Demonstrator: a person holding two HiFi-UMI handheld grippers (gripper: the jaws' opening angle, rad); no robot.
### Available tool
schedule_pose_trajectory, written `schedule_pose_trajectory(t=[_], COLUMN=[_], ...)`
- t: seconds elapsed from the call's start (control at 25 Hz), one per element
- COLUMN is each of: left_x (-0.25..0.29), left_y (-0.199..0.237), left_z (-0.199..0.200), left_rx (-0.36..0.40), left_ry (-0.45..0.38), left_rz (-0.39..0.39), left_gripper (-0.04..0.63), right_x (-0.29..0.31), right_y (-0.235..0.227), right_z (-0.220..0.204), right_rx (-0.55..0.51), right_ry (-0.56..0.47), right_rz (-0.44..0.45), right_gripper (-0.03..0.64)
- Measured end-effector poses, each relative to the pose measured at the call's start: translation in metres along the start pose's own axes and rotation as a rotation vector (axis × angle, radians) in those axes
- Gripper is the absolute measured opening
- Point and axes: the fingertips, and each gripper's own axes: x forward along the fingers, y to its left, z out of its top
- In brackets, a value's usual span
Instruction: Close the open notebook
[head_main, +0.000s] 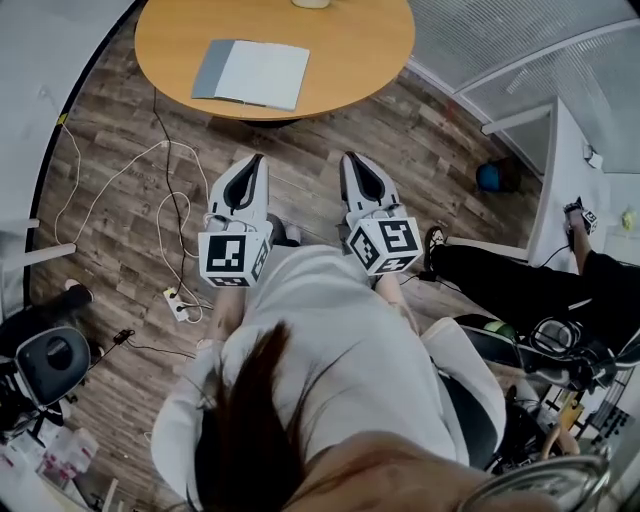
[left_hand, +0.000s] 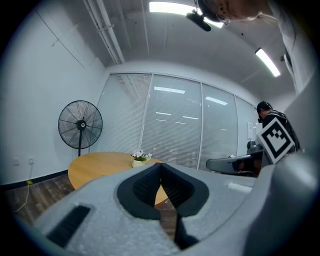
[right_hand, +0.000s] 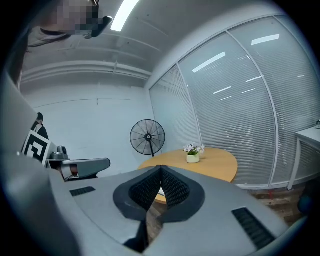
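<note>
Up on the round light-wood surface (head_main: 370, 45) lies the grey-and-white notebook (head_main: 252, 73), flat near the front edge, grey part left, pale page right, nothing touching it. Over the wood-plank floor (head_main: 120, 140), well short of it, the left gripper (head_main: 256, 160) has its jaws pressed together, empty. The right gripper (head_main: 352, 158) alongside is likewise closed on nothing.
</note>
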Motion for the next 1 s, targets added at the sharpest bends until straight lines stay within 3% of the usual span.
schedule_pose_trajectory(t=[0.44, 1.0], left_x=[0.036, 0.123], left_y=[0.027, 0.133], left_z=[0.0, 0.027], left_rx=[-0.014, -0.033], left_ry=[0.02, 0.027], left_rz=[0.016, 0.022], left_gripper=[0.017, 0.017], right_x=[0.028, 0.147], right_y=[-0.03, -0.037], right_z=[0.003, 0.041], right_rx=[0.029, 0.024], right_ry=[0.016, 0.013], right_rz=[-0.05, -0.088], right_gripper=[0.003, 0.003])
